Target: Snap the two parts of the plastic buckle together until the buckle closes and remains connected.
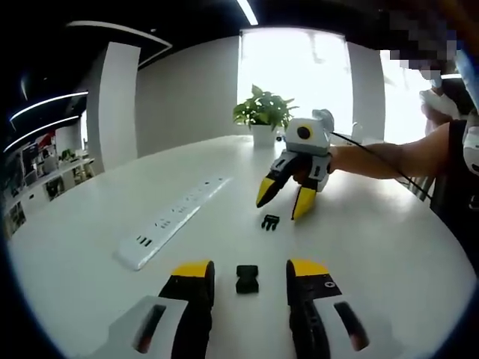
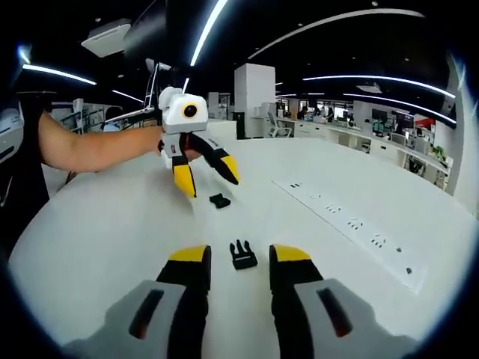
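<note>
Left gripper (image 1: 251,271): jaws spread; socket half (image 1: 247,278) lies between its fingertips
Right gripper (image 2: 239,254): jaws spread; pronged half (image 2: 242,255) lies between its fingertips
Table (image 1: 374,247): white

Two buckle halves are laid apart on the surface (image 1: 374,239): socket (image 1: 247,278) between the left jaws, prong (image 2: 242,255) between the right jaws; a power strip (image 1: 174,221) lies beside them.
</note>
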`<move>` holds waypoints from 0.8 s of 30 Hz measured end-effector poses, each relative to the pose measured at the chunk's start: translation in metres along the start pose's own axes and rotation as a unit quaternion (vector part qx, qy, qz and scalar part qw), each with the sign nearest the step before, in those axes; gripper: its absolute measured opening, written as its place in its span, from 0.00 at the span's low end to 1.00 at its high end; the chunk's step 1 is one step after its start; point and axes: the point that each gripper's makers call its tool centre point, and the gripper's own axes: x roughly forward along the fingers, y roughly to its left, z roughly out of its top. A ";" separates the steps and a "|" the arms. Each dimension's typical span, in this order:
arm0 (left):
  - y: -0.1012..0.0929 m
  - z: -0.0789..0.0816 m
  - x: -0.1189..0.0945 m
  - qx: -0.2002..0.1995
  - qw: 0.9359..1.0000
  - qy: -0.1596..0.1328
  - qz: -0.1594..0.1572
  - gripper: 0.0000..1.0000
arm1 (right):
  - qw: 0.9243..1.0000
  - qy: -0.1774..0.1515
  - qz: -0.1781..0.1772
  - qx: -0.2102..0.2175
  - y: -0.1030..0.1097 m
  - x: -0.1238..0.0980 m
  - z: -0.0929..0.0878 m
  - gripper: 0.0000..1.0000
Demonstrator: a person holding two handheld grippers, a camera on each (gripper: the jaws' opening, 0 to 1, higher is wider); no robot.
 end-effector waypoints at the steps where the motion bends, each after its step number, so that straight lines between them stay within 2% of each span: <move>1: 0.000 0.000 0.000 0.001 1.000 0.000 -0.001 0.38 | 1.000 0.001 0.002 0.000 0.001 0.000 0.000 0.30; 14: 0.001 -0.007 0.002 0.001 1.000 0.012 -0.002 0.36 | 1.000 0.010 0.009 -0.009 0.000 0.003 -0.003 0.26; 24: 0.001 -0.011 0.002 0.003 1.000 0.017 -0.006 0.28 | 1.000 0.009 0.005 -0.010 -0.003 0.004 -0.002 0.25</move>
